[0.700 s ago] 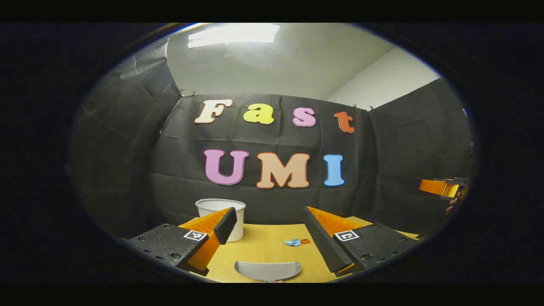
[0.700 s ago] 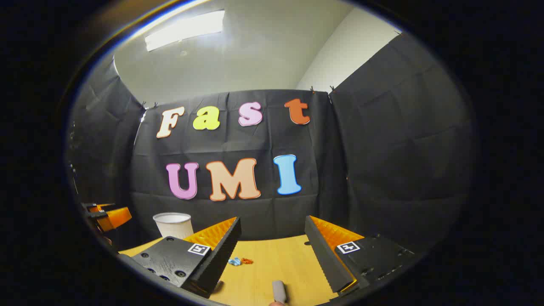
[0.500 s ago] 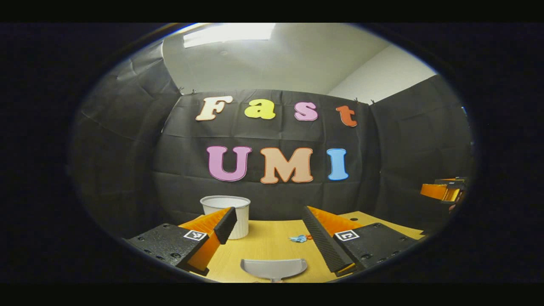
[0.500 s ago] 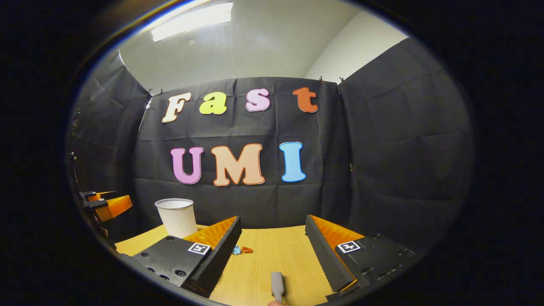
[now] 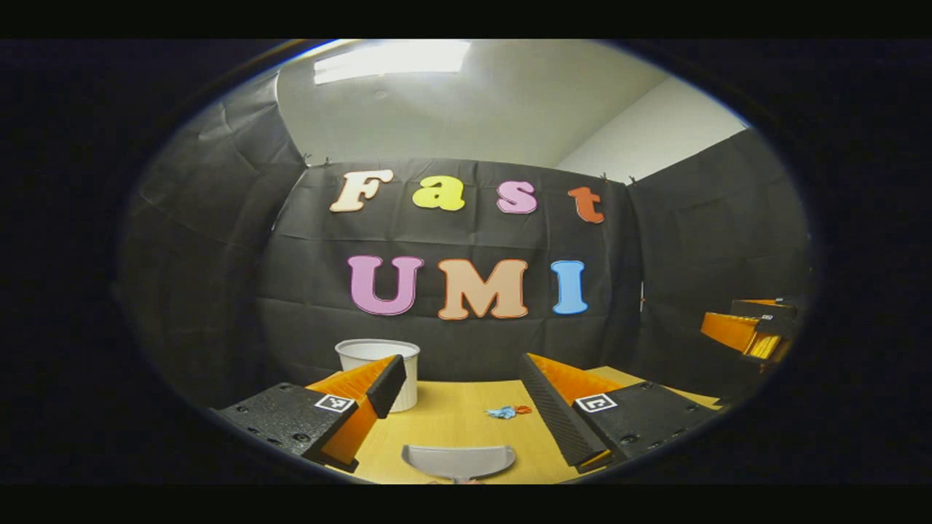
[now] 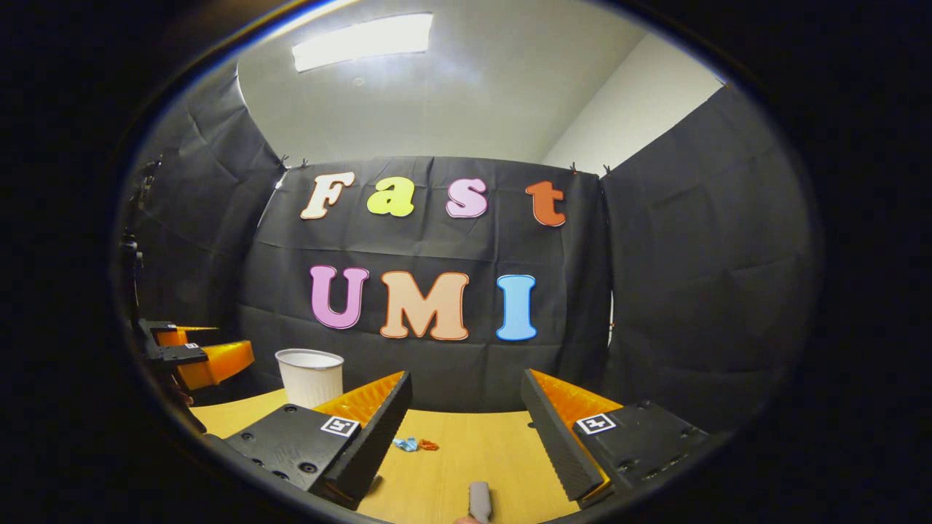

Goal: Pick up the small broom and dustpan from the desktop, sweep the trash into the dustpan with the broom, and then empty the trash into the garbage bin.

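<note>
Grey plastic marks the dustpan (image 5: 459, 461), which lies on the wooden desktop (image 5: 451, 426) just ahead of the left gripper (image 5: 459, 389), between its two fingers and below them in the left gripper view; the fingers stand wide apart and hold nothing. Farther ahead, near the right finger's tip, sits the trash (image 5: 507, 412), a small clump of blue and orange scraps. The white garbage bin (image 5: 377, 371) stands beyond the left finger, partly hidden by it.

The right gripper view brings in what the other lacks: the rounded grey end of the broom handle (image 6: 479, 501), lying on the desktop (image 6: 466, 451) low between the spread, empty fingers of the right gripper (image 6: 466, 407). From here the trash (image 6: 415, 443) lies just past the left finger's tip, and the garbage bin (image 6: 309, 376) stands well off to the left, with the other gripper beyond it at the view's edge. Whether bristles are attached cannot be told.
</note>
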Motion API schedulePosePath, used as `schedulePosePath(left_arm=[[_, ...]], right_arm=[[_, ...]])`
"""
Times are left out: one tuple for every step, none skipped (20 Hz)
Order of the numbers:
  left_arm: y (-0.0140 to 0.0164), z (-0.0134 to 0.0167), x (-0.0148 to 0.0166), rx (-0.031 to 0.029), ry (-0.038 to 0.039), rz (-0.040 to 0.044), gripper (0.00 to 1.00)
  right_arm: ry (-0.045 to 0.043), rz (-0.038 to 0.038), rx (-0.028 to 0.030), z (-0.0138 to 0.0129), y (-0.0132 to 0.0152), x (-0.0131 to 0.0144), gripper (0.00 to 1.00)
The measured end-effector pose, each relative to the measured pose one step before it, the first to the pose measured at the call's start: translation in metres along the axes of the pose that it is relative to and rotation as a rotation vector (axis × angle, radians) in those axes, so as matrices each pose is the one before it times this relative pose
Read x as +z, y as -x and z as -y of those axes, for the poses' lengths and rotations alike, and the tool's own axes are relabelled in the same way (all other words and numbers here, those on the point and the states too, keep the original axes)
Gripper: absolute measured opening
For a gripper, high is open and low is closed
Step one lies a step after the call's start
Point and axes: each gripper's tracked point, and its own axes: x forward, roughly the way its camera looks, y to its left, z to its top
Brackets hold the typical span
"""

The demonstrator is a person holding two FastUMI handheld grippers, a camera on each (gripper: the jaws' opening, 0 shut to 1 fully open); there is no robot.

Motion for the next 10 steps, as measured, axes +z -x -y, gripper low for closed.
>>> schedulePosePath(left_arm=[[-0.00004,0.00193,-0.00108,-0.00375,0.00228,-0.00631,0.93],[-0.00167,0.00188,-0.00219,-0.00628,0.00122,-0.00778,0.92],[-0.00069,0.00055,-0.00253,-0.00093,-0.00430,-0.00948,0.93],[0.00006,-0.00255,-0.00033,0.00599,-0.00679,-0.00497,0.92],[0.00077,-0.00044,0.00011,0.00187,-0.00145,-0.00152,0.92],[-0.00009,0.00177,-0.00125,-0.00392,0.00360,-0.00052,0.92],[0.00153,0.00167,-0.00008,-0.00147,0.00379,0.00033,0.92],[0.00092,-0.00222,0.00024,0.00553,0.00126,0.00339,0.95],[0.00074,-0.00187,0.00139,0.00630,-0.00173,0.00266,0.93],[0.00086,-0.00128,0.00054,0.00499,-0.00294,0.00515,0.93]], right_arm=[[-0.01031,-0.01348,0.00330,0.00061,-0.00091,-0.00339,0.92],[-0.00318,-0.00988,-0.00028,0.00145,-0.00060,-0.00306,0.92],[-0.00130,-0.00779,-0.00243,0.00140,0.00005,-0.00155,0.92],[0.00106,-0.00097,-0.00296,0.00267,0.00064,-0.00034,0.92],[0.00086,0.00025,-0.00457,0.00197,0.00071,-0.00006,0.92],[0.00003,-0.00616,-0.00157,0.00196,-0.00046,-0.00187,0.92],[-0.00345,-0.00581,0.00451,-0.00188,-0.00070,-0.00112,0.92],[-0.00398,-0.00311,0.00039,0.00055,-0.00073,-0.00056,0.92],[-0.00334,-0.00363,-0.00130,0.00201,-0.00002,-0.00116,0.92],[-0.00414,-0.00071,-0.00005,0.00092,0.00005,-0.00061,0.92]])
